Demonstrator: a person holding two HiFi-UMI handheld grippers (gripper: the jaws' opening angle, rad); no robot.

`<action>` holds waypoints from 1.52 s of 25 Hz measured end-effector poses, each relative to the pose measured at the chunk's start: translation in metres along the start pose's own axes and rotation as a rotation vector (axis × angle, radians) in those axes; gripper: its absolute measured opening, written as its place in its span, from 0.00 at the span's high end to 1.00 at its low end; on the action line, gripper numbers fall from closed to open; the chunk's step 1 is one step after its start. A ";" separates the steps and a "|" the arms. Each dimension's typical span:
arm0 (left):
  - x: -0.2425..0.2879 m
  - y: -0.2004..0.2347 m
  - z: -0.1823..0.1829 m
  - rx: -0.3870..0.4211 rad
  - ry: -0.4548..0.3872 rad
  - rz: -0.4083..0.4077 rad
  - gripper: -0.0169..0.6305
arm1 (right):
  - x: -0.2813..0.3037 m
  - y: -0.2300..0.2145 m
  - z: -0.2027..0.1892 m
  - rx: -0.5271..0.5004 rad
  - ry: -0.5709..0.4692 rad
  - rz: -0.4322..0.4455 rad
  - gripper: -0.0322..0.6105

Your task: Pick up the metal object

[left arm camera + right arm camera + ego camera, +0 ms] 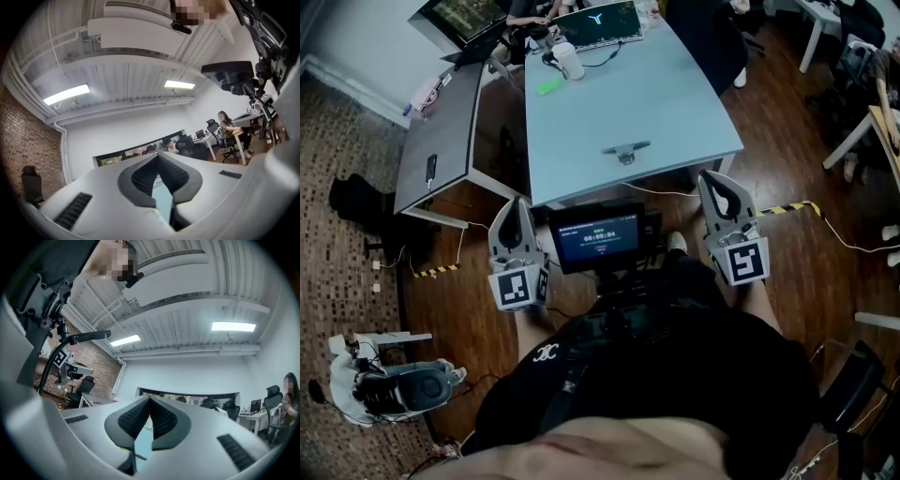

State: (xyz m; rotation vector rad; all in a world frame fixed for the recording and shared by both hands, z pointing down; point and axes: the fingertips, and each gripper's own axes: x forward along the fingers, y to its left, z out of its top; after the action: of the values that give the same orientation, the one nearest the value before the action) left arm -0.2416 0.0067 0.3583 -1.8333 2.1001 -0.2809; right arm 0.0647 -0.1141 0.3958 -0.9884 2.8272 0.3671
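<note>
Pale-blue tabletop (609,112) fills the middle of the head view, mostly bare. The metal object (625,150) lies on it close to the near edge, at 12 o'clock from the person, with neither gripper touching it. Far end of the table, at 11 o'clock from the metal object: a white mug (569,61), a green item (549,85) near it at 7 o'clock, and a monitor (598,23) at the far edge. A grey desk (441,141) stands at 9 o'clock of the table, with a slim dark device (431,169) on it. Floor is dark wood boards (787,122) around the tables, patterned carpet (347,281) out at 9 o'clock, and a strip of yellow-black tape (787,208) at 4 o'clock.

The left gripper (517,202) and right gripper (710,176) are held short of the table's near edge, at 7 and 5 o'clock of the metal object and apart from it. A small lit screen (600,234) sits between them.

In the left gripper view the left gripper (157,154) has its jaws closed tip to tip with nothing between them. The right gripper (150,399) shows the same in its own view, pressed together and empty.

Both gripper views look up across the room. They show a white ribbed ceiling (131,79), 2 strip lights (66,93), a brick wall (28,140) at 9 o'clock, and a seated person (225,126) at a desk at 3 o'clock.
</note>
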 end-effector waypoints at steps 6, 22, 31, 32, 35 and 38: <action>0.101 0.014 0.005 0.011 -0.014 0.013 0.96 | 0.086 -0.059 -0.010 -0.012 -0.017 0.045 0.98; 0.188 0.069 -0.028 -0.010 0.013 0.038 0.96 | 0.209 -0.068 -0.018 -0.044 -0.004 0.140 0.98; 0.169 0.108 -0.047 -0.036 0.061 0.103 0.96 | 0.245 -0.035 -0.091 0.006 0.178 0.258 0.91; 0.167 0.110 -0.047 -0.032 0.063 0.087 0.96 | 0.252 -0.028 -0.101 0.023 0.191 0.281 0.91; 0.161 0.113 -0.046 -0.039 0.086 0.081 0.96 | 0.266 -0.011 -0.132 0.035 0.240 0.344 0.90; 0.146 0.126 -0.051 -0.049 0.110 0.128 0.96 | 0.279 0.014 -0.166 -0.055 0.283 0.435 0.89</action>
State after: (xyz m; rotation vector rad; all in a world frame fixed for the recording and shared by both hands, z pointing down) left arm -0.3931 -0.1227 0.3419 -1.7370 2.3071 -0.3069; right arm -0.1671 -0.3141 0.5041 -0.4495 3.3025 0.3725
